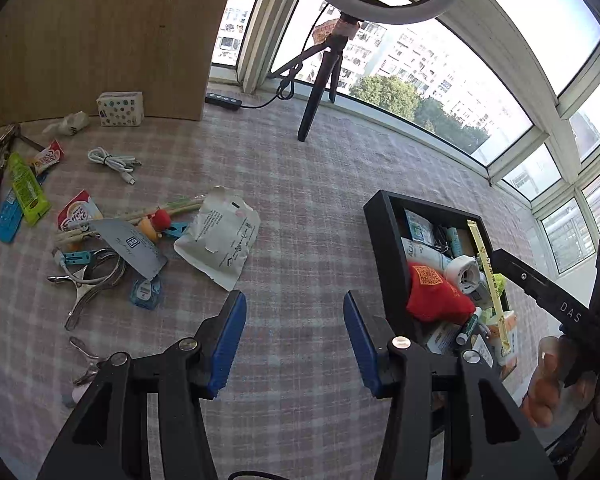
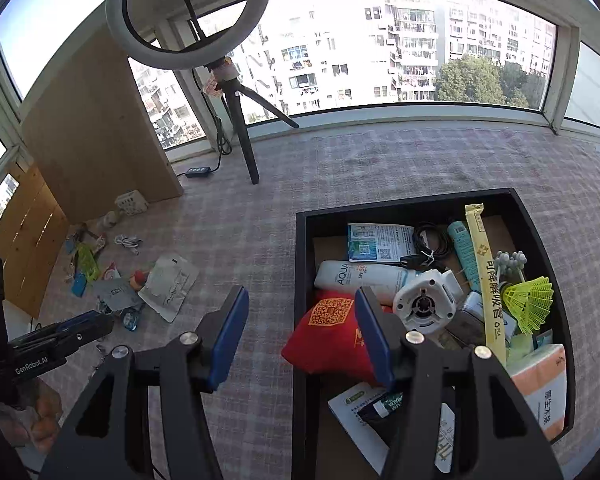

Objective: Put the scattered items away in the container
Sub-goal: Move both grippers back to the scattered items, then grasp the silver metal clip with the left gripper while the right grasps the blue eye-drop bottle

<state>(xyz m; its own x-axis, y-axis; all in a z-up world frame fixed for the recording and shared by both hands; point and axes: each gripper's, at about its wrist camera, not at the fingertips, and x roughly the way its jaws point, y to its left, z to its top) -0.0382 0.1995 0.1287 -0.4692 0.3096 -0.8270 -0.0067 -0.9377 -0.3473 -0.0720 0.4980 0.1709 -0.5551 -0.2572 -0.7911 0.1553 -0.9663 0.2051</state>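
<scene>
Both tools hang released and empty over a plaid-covered counter (image 1: 300,200): the left tool (image 1: 294,334) above bare cloth, the right tool (image 2: 300,330) straddling the near-left wall of the black container (image 2: 300,280). The container (already crowded with a red pouch (image 2: 328,336), a sunscreen tube (image 2: 356,276) and a yellow shuttlecock (image 2: 532,304)) sits well apart from the scattered items (image 1: 112,240), which lie beside a white packet (image 1: 220,236) at the counter's left.

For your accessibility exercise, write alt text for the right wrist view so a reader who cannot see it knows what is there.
The open, empty right gripper hovers over the near left corner of a black tray holding a red pouch, a sunscreen tube and a yellow shuttlecock. More items lie scattered on the checked tablecloth to the left.
</scene>
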